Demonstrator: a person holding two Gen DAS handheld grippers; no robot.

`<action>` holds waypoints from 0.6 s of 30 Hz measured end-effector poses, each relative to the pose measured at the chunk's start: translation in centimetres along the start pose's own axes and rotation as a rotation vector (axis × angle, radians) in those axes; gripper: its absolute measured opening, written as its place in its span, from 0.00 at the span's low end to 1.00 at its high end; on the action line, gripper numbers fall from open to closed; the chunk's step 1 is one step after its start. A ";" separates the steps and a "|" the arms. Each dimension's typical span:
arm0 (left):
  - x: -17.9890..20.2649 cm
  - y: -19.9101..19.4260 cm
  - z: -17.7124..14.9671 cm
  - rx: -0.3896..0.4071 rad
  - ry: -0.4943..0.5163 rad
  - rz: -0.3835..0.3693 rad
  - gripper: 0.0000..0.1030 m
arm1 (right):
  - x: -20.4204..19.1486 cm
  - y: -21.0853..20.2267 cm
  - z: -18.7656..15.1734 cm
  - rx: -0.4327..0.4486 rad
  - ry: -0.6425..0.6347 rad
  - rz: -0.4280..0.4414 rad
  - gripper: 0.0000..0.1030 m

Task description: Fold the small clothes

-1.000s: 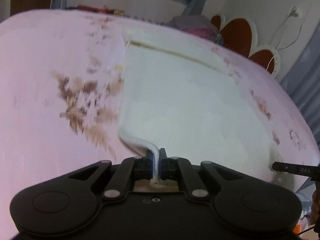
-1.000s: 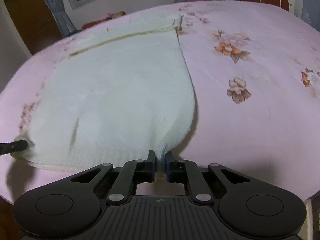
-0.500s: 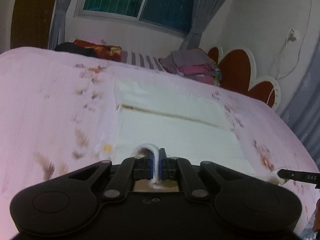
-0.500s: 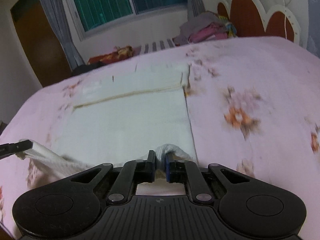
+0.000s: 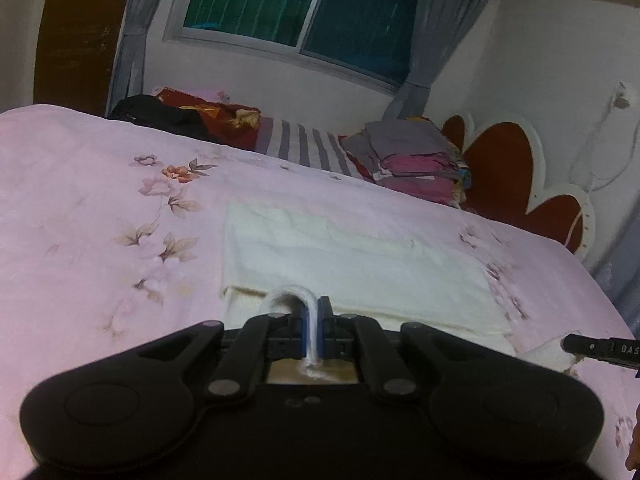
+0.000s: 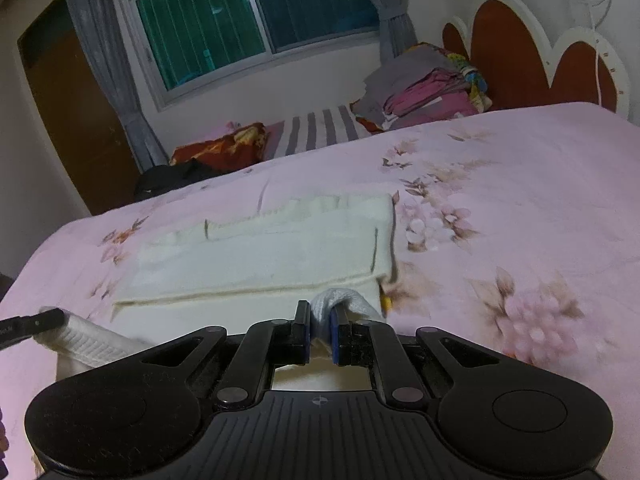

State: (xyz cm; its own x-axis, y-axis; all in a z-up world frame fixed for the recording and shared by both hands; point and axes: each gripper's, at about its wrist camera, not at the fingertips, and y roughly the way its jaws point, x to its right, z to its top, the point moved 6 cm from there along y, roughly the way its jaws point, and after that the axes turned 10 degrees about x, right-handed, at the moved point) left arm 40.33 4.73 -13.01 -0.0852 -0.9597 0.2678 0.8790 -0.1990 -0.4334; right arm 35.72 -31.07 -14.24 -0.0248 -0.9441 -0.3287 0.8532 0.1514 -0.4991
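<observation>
A cream knitted garment (image 5: 360, 264) (image 6: 264, 256) lies flat on the pink flowered bedspread (image 5: 100, 240) (image 6: 520, 208). My left gripper (image 5: 314, 320) is shut on the garment's near left corner, which loops up between its fingers. At the near right corner, my right gripper (image 6: 320, 332) is shut on a bunched bit of the same cloth. Both held corners are lifted and carried over the lying part toward its far edge. The right gripper's tip (image 5: 592, 346) shows at the right edge of the left wrist view, and the left gripper's tip (image 6: 32, 322) at the left edge of the right wrist view.
A stack of folded clothes (image 5: 416, 164) (image 6: 432, 88) sits at the bed's far side by the red and white headboard (image 5: 512, 176) (image 6: 532, 56). A striped cloth (image 5: 304, 148), a red patterned cloth (image 6: 224, 148) and a black item (image 5: 160, 116) lie along the far edge below the window (image 6: 248, 12).
Both grippers have carried the near hem forward and a little up over the garment. Much less cloth now shows ahead of them, and the room beyond the bed has come into view.
</observation>
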 end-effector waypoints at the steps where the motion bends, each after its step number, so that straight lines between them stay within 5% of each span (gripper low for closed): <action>1: -0.2 0.8 0.4 0.002 -0.010 0.007 0.04 | 0.2 1.0 0.5 -0.003 0.007 0.003 0.09; 18: -0.9 14.0 3.9 -0.026 -0.012 0.128 0.04 | 2.7 15.8 6.0 -0.040 0.085 0.007 0.09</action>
State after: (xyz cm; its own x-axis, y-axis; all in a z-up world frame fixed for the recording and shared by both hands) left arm 54.53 3.63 -15.94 0.0322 -0.9752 0.2190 0.8699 -0.0806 -0.4867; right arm 52.31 -33.01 -18.20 -0.0643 -0.9150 -0.3982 0.8322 0.1710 -0.5274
